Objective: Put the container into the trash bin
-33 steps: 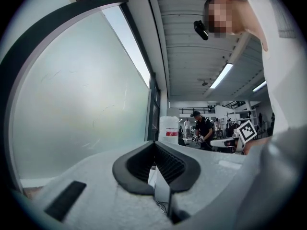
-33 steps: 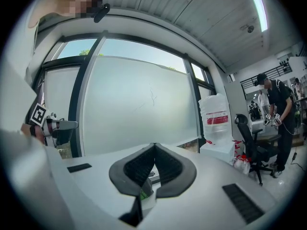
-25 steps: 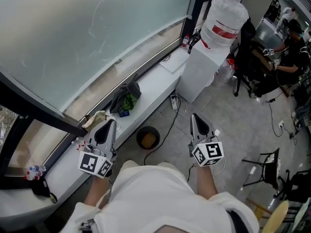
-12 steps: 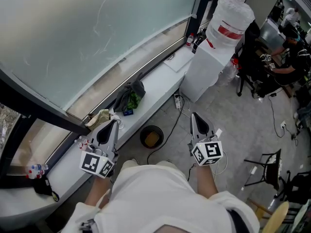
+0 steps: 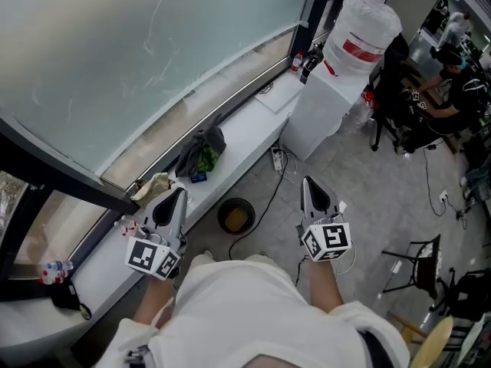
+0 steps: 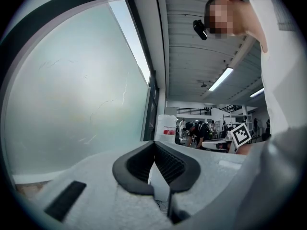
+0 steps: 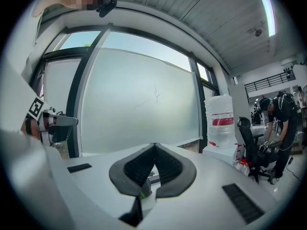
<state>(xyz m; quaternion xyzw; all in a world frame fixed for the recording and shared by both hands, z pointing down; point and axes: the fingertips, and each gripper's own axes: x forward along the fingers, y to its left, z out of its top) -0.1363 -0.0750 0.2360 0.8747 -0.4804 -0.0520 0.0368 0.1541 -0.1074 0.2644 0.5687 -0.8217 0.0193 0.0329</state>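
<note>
A round black trash bin (image 5: 234, 217) with something brown inside stands on the floor below the white window ledge (image 5: 245, 133), between my two grippers. My left gripper (image 5: 179, 191) hovers over the ledge's edge, shut, with nothing between its ribbed pads (image 6: 154, 143). My right gripper (image 5: 306, 181) is over the floor to the bin's right, also shut and empty (image 7: 154, 145). On the ledge by the left gripper lies a crumpled beige item (image 5: 153, 185). I cannot tell which thing is the container.
A dark cloth with a green item (image 5: 201, 152) and a small blue thing (image 5: 198, 178) lie on the ledge. A white cabinet with a wrapped water bottle (image 5: 360, 21) stands ahead. A power strip (image 5: 275, 159) and cable cross the floor. Seated people and a chair (image 5: 418, 255) are at right.
Both grippers keep their places and stay shut. Only the head view sways a little.
</note>
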